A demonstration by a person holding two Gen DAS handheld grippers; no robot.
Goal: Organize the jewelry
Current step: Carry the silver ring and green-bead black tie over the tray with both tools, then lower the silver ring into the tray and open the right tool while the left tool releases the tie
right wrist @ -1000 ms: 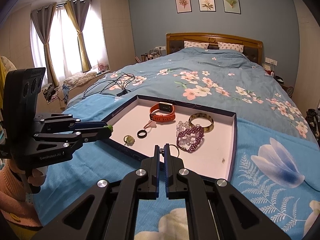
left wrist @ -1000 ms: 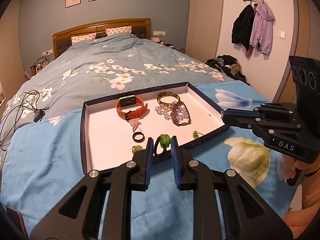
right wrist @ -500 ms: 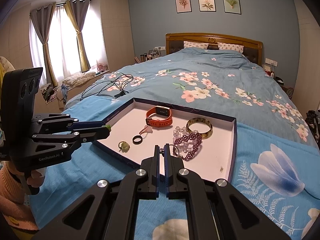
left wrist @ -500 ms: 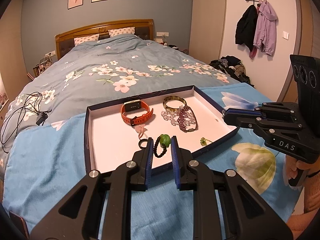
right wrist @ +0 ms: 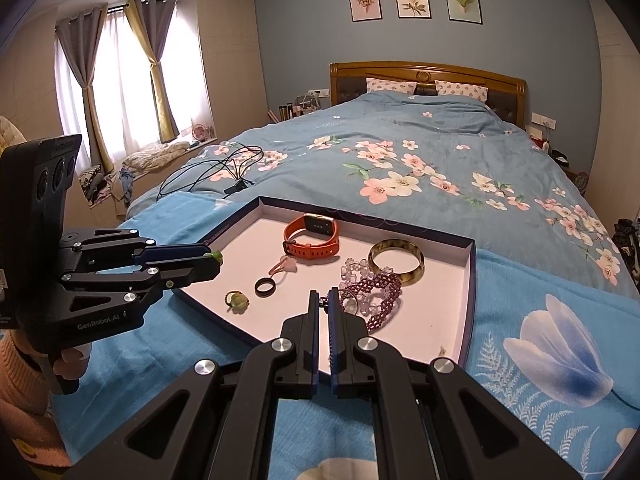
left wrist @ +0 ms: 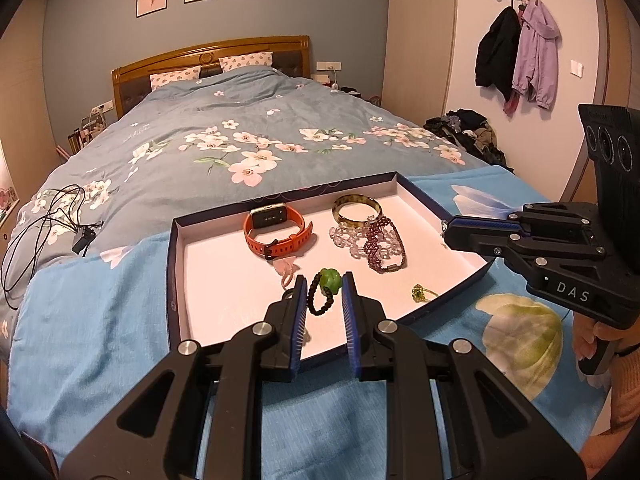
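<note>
A shallow dark-rimmed tray (left wrist: 175,276) with a white floor lies on the bed; it also shows in the right wrist view (right wrist: 471,280). In it lie an orange watch (left wrist: 276,228), a brown bangle (left wrist: 357,208), clear and purple bead bracelets (left wrist: 376,240), a pink piece (left wrist: 286,268), a black ring (right wrist: 265,286) and a small green ring (right wrist: 237,301). My left gripper (left wrist: 324,280) is shut on a green bead with a black bead loop (left wrist: 326,286), held above the tray's near side. My right gripper (right wrist: 324,300) is shut on a small thin metal ring (right wrist: 349,298) over the tray's near edge.
A blue floral blanket (left wrist: 100,320) covers the bed's near end. Black cables (left wrist: 44,236) lie on the duvet to the left. Coats (left wrist: 520,52) hang on the right wall. A small green-gold piece (left wrist: 420,292) lies in the tray's near right corner.
Both grippers have moved a little farther in over the tray, each still holding its piece. The jewelry in the tray has not moved.
</note>
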